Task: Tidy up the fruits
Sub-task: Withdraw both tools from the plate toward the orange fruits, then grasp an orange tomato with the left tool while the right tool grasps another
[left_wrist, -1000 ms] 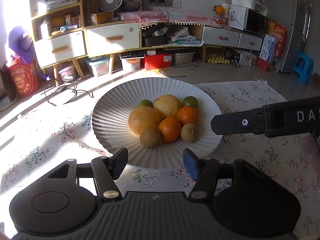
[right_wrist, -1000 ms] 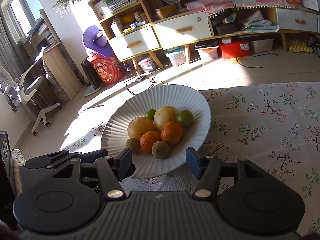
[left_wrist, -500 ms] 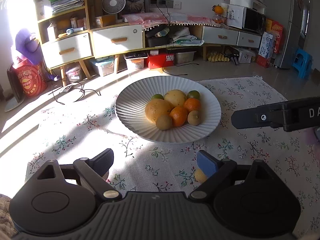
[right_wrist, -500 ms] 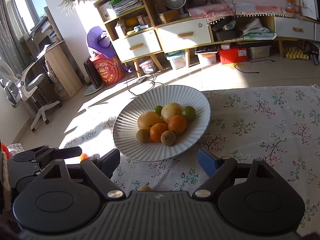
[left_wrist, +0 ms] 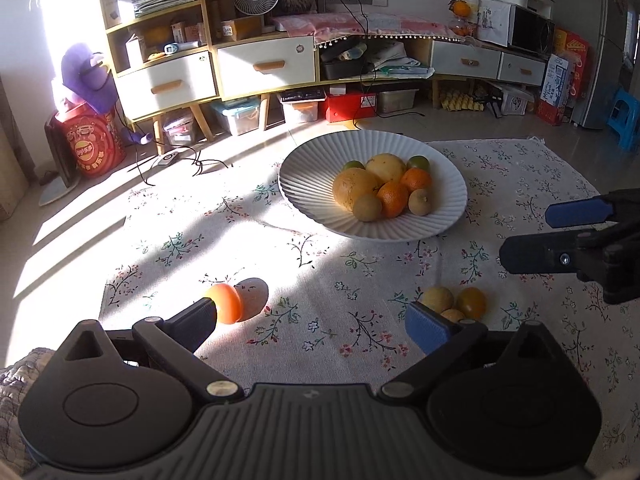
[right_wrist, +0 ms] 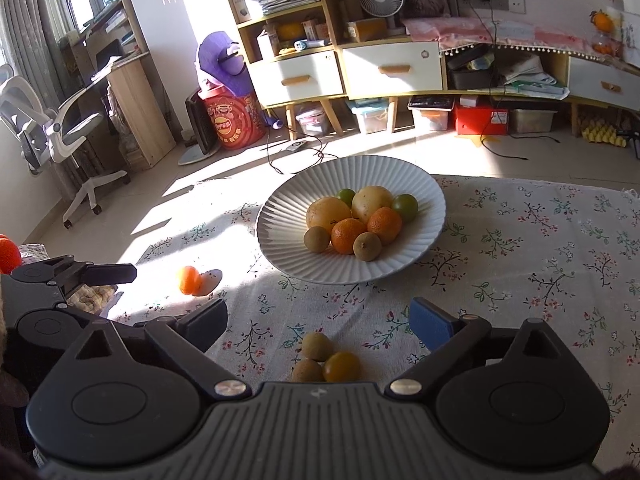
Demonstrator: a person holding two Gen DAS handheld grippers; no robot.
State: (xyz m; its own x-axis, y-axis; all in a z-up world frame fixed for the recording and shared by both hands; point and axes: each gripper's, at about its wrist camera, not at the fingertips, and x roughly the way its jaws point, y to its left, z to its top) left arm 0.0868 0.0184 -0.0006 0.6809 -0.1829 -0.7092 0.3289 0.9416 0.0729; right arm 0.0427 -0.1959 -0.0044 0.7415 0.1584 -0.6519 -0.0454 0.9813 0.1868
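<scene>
Although most of the fruit already lies heaped in the white ribbed plate [left_wrist: 304, 196], the work looks to me not finished: one orange fruit [left_wrist: 226, 309] sits alone on the flowered cloth of the table [left_wrist: 320, 280], in the sun patch near the left edge, and three small yellow-brown fruits [right_wrist: 326, 360] lie together on the cloth, well apart from the plate. I judge that these four are what remains. The left gripper [left_wrist: 310, 320] is tilted down toward the cloth, its fingers have just been opening and stand wide apart with nothing between them; the orange fruit shows just beside its left finger. The right gripper [right_wrist: 318, 320] is tilted down likewise, its fingers also just opened wide and empty, and the three small fruits lie under the gap, near the camera
</scene>
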